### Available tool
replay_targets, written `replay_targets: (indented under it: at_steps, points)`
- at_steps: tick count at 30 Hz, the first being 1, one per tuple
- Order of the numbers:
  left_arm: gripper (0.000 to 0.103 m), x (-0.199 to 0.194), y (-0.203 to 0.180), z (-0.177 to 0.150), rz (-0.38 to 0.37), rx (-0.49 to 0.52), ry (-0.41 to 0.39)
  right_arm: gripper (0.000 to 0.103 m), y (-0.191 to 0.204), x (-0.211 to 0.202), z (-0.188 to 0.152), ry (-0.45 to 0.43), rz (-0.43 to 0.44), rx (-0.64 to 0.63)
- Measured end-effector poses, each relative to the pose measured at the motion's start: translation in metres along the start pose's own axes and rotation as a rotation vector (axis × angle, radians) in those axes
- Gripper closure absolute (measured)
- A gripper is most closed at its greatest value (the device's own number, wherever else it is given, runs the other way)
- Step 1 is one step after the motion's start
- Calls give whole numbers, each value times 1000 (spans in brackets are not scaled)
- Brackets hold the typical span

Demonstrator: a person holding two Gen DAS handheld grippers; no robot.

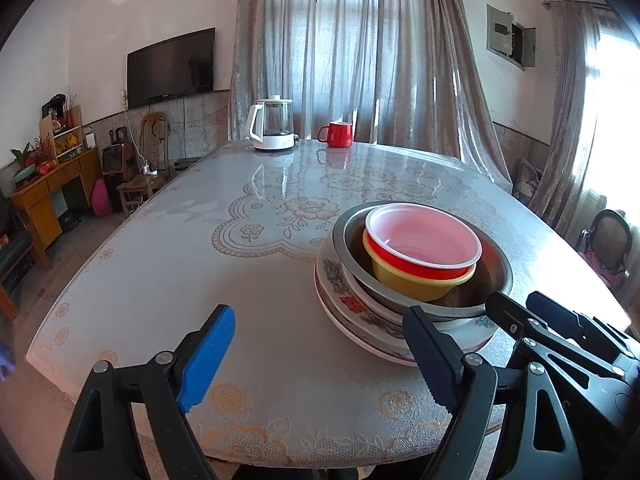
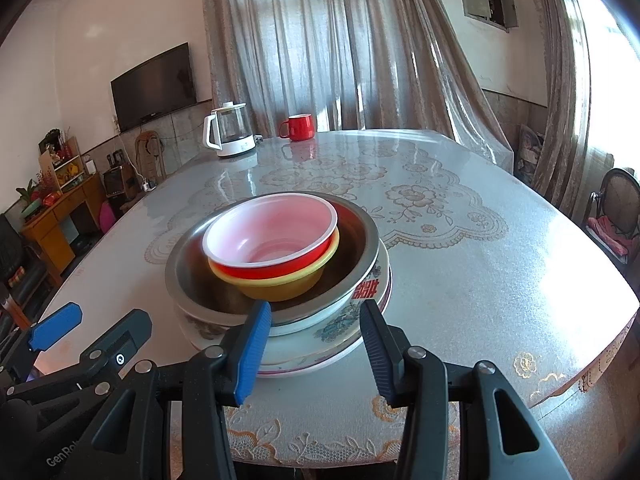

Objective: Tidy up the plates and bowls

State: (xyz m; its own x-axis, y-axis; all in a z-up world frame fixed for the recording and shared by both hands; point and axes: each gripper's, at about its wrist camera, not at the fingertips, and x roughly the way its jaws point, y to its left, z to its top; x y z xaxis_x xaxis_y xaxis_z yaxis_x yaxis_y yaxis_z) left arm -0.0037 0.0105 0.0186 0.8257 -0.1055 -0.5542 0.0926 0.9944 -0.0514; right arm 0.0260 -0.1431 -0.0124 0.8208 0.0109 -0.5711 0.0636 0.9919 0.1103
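Jaws on both my grippers stand apart and empty: the right gripper [image 2: 316,344] opens just short of the stack's near edge, the left gripper [image 1: 320,360] has it ahead to its right. I'd nudge or square it low at the glazed patterned plates [image 2: 344,320], since the smooth steel bowl [image 2: 192,280], yellow bowl [image 2: 280,286] and thin red bowl [image 2: 276,236] nested above look slippery.

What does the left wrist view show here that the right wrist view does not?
Left wrist only: a purple shape at the far left edge, unidentifiable. Right wrist only: the red double-happiness mark on the ceramic bowl read head-on. Both share the stack on the table: red bowl in yellow bowl in steel bowl on plates, plus kettle and red mug.
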Motion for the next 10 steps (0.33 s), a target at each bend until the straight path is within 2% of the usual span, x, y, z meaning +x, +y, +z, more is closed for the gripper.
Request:
replay_targets:
  at_steps: [8,10]
  points:
    - [24,-4,-2,5,-32,-4,-28,56,1,0,1,-4,2,-10]
    - [20,-2,0,5,-39,-26,-11,56,1,1,2,-3,2,-11]
